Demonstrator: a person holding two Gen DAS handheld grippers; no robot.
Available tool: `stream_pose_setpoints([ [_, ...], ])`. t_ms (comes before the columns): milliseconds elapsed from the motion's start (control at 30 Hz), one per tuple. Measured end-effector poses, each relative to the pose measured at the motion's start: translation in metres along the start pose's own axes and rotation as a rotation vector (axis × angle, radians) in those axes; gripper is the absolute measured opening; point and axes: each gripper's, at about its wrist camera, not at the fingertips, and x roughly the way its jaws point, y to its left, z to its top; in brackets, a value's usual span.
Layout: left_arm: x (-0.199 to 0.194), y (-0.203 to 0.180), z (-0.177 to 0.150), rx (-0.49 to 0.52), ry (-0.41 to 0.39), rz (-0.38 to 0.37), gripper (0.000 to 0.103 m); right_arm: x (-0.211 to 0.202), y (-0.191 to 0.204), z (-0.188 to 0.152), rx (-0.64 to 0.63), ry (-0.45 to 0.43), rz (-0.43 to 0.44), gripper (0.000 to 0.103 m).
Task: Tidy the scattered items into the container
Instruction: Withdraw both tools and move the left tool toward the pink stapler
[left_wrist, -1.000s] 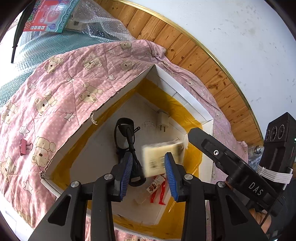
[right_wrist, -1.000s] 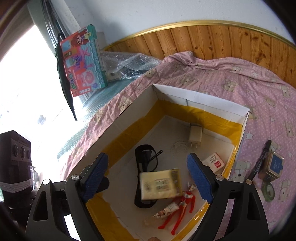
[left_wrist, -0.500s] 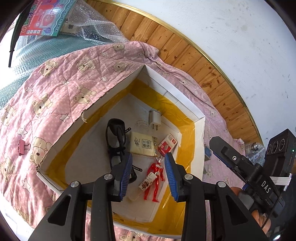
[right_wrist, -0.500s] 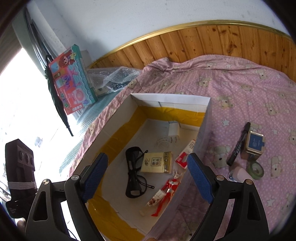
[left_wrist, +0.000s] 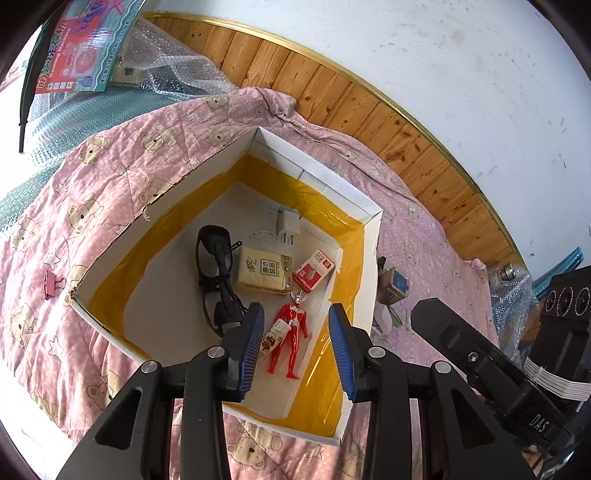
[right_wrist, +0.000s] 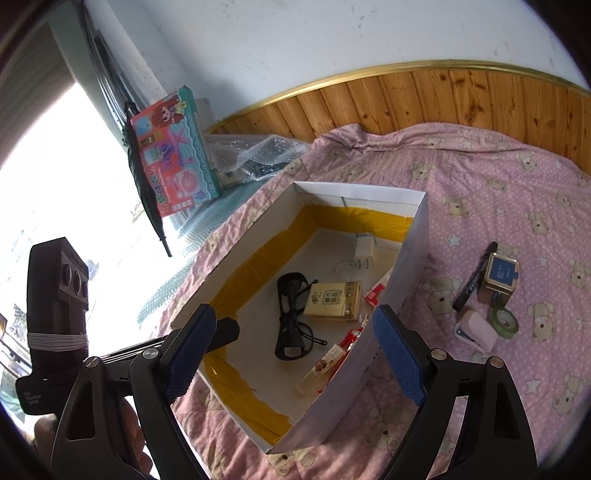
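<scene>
A white cardboard box (left_wrist: 325, 186) (right_wrist: 415, 254) with yellow tape inside lies on the pink bear quilt. In it are black glasses (left_wrist: 214, 273) (right_wrist: 291, 314), a tan tissue pack (left_wrist: 264, 269) (right_wrist: 334, 301), a red-white small box (left_wrist: 313, 271), a white charger (left_wrist: 288, 225) (right_wrist: 364, 248), a red toy figure (left_wrist: 293, 330) and a small tube (right_wrist: 325, 363). My left gripper (left_wrist: 297, 349) hangs open above the box's near end, holding nothing. My right gripper (right_wrist: 291, 356) is wide open over the box's near corner. Right of the box lie a black marker (right_wrist: 474, 275), a blue-lidded tin (right_wrist: 498, 278) (left_wrist: 397, 284), a tape roll (right_wrist: 503, 322) and a pink-white item (right_wrist: 476, 330).
A pink binder clip (left_wrist: 51, 284) lies on the quilt left of the box. A colourful toy box (right_wrist: 173, 155) (left_wrist: 81, 48), a black umbrella (right_wrist: 146, 188) and bubble wrap (right_wrist: 258, 155) sit at the far left. A wooden headboard (right_wrist: 461, 99) backs the bed.
The tissue pack dropped from mid-air into the box and lies beside the glasses. Both grippers have pulled back and risen; the right view has swung right, showing the items beside the box.
</scene>
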Motion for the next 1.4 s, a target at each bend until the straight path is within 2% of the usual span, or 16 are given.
stream_pose_setpoints([
  [733, -0.003, -0.084, -0.042, 0.147, 0.023, 0.022, 0.038, -0.075, -0.053, -0.041, 0.079, -0.085, 0.023, 0.089],
  [967, 0.004, -0.113, -0.059, 0.211, 0.042, 0.029, 0.042, -0.094, -0.08, -0.055, 0.126, -0.108, -0.012, 0.089],
  [1200, 0.029, -0.142, -0.074, 0.276, 0.097, 0.03, 0.043, -0.103, -0.118, -0.07, 0.208, -0.115, -0.068, 0.088],
  [1333, 0.052, -0.156, -0.078, 0.296, 0.128, 0.031, 0.044, -0.102, -0.142, -0.074, 0.252, -0.098, -0.102, 0.079],
  [1400, 0.066, -0.162, -0.078, 0.295, 0.149, 0.028, 0.046, -0.1, -0.154, -0.073, 0.271, -0.088, -0.117, 0.078],
])
